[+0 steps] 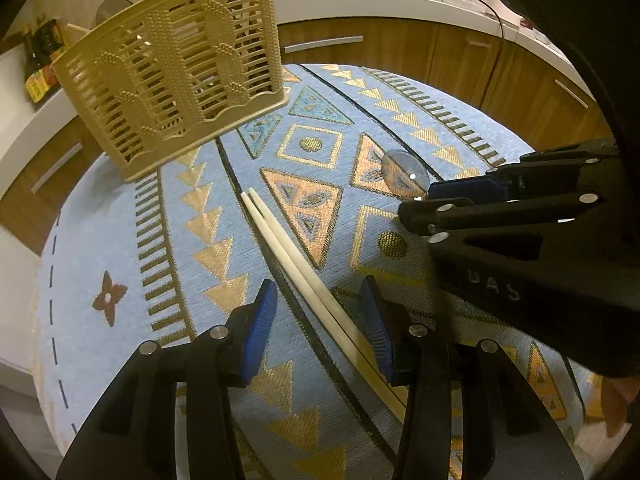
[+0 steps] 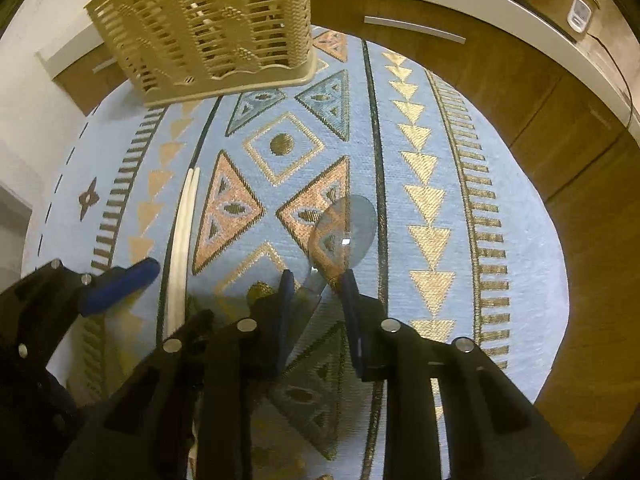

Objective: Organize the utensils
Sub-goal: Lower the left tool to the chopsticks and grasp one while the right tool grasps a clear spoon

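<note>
A pair of pale chopsticks lies on the patterned blue cloth, running between the pads of my left gripper, which is open and straddles them. In the right wrist view the chopsticks lie at the left. A clear plastic spoon lies on the cloth; its handle runs between the pads of my right gripper, which is open around it. The spoon's bowl shows just beyond the right gripper in the left wrist view. A beige slotted utensil basket stands at the far left; it also shows in the right wrist view.
The round table's cloth edge drops off on all sides. Wooden cabinets with a white counter curve behind. Bottles stand at the far left. The left gripper shows at the left of the right wrist view.
</note>
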{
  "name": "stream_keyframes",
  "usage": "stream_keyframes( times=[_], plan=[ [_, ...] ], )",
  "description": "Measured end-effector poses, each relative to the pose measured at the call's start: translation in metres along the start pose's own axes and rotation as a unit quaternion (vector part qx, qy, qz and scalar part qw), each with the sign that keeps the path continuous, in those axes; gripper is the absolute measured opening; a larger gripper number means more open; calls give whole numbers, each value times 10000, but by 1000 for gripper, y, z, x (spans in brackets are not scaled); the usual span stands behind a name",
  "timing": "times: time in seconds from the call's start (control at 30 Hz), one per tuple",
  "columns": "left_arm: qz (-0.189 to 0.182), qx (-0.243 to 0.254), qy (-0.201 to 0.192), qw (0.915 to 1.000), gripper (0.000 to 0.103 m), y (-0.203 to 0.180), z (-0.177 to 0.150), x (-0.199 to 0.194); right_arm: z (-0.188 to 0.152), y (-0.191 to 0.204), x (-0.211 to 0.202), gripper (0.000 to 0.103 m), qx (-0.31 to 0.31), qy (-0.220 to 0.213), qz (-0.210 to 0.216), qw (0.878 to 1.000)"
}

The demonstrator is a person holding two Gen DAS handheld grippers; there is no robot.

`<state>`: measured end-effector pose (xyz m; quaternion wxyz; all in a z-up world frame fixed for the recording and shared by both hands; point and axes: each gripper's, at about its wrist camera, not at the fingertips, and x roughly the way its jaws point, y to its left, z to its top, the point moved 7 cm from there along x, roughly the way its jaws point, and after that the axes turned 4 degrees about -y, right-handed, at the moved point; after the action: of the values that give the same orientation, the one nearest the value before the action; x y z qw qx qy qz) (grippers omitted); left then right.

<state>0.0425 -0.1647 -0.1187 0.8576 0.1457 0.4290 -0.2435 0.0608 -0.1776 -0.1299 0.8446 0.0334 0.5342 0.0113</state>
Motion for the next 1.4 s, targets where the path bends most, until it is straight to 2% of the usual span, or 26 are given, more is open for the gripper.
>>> stream_keyframes(
  times=[0.17, 0.23, 0.3, 0.43, 0.6, 0.73, 0.83, 0.93, 0.97, 1.07, 1.13, 1.23, 1.4],
  plan=[
    [-64, 128, 65, 9999, 32, -2, -2, -3, -5, -5, -1, 16, -321, 99, 80, 9994],
    [-83, 154, 88, 9998, 28, -1, -3, -4, -7, -22, -9, 16, -552, 131, 141, 9983],
    [-71, 185, 120, 9997, 20, 2, -4, -5, -8, -22, -10, 16, -641, 160, 207, 9976],
    [-184, 173, 188, 9995, 19, 8, -5, -6, -12, -27, -12, 16, -727, 217, 447, 9961],
    [-333, 46, 262, 9991, 18, 15, -8, -9, -13, -26, -13, 16, -934, 195, 510, 9941],
    [-636, -231, 289, 9973, 18, 24, -7, -10, -11, -25, -12, 16, -964, 192, 514, 9938],
    [-666, -365, 297, 9967, 18, 30, -7, -10, -12, -26, -11, 16, -957, 185, 556, 9937],
    [-611, -350, 346, 9969, 30, 29, -8, -12, -12, -26, -12, 16, -943, 185, 601, 9936],
    [-564, -334, 368, 9972, 38, 28, -8, -11, -12, -27, -12, 16, -936, 188, 610, 9936],
    [-237, -49, 431, 9988, 39, 19, -11, -10, -11, -27, -11, 16, -948, 192, 635, 9933],
    [-79, 158, 423, 9989, 36, 15, -13, -9, -11, -27, -11, 16, -974, 179, 638, 9930],
    [-75, 228, 441, 9987, 18, 13, -13, -11, -12, -26, -12, 16, -1021, 142, 625, 9927],
    [-91, 306, 467, 9984, 15, 17, -15, -12, -15, -24, -15, 16, -1145, 31, 596, 9916]
  ],
)
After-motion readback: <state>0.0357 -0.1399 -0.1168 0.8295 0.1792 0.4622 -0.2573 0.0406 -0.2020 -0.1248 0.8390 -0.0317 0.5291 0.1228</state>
